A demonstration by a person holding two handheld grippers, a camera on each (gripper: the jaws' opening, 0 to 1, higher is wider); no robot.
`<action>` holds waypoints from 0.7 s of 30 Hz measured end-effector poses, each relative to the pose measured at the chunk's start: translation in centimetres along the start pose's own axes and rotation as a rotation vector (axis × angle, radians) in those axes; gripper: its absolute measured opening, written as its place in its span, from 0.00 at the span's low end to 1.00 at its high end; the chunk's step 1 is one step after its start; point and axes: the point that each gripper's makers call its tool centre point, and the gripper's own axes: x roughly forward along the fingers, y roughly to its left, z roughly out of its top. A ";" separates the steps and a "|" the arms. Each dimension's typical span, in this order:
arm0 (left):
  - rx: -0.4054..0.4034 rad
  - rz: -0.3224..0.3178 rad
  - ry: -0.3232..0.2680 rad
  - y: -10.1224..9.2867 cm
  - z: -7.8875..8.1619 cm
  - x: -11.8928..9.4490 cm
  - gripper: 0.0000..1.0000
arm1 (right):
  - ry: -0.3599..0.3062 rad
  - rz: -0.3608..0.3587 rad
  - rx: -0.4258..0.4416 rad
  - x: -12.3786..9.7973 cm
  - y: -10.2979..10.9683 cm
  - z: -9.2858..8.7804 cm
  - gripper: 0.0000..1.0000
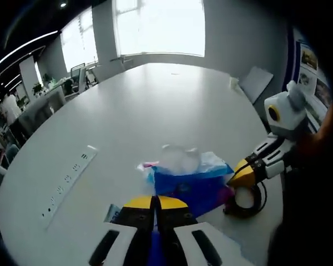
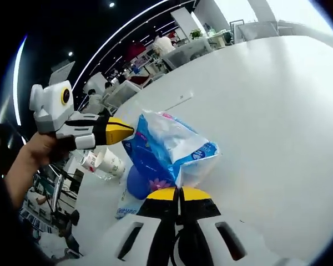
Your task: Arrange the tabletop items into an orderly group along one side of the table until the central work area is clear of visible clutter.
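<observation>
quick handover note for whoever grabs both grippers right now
Left gripper: fingers shut, blue showing between them, apparently the tissue pack.
Right gripper: fingers shut at the pack's lower edge; actual grip unclear.
Things: the blue pack lies near the white table's edge; a dark tape roll sits beside it, a clear bottle lies close by.
Done: items sit loosely together.
Left: line them up neatly along this side.

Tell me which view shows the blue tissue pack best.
The right gripper view: the tissue pack sits close, its printed face lit and mostly unblocked. The left gripper view shows it lower and smaller, partly cut off by that view's own tool.
</observation>
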 end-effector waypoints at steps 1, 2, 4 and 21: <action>-0.006 0.004 -0.006 -0.1 0.1 -0.1 0.00 | -0.006 -0.002 -0.004 -0.2 -0.2 0.2 0.00; -0.008 0.006 -0.008 -0.2 0.1 -0.2 0.00 | -0.008 -0.002 -0.004 -0.3 -0.3 0.4 0.00; -0.023 0.012 -0.017 -0.4 0.2 -0.4 0.00 | -0.015 -0.006 -0.002 -0.8 -0.5 0.8 0.00; -0.195 0.092 -0.120 -1.5 0.9 -0.8 0.00 | -0.041 -0.036 -0.132 -1.8 -2.7 4.6 0.00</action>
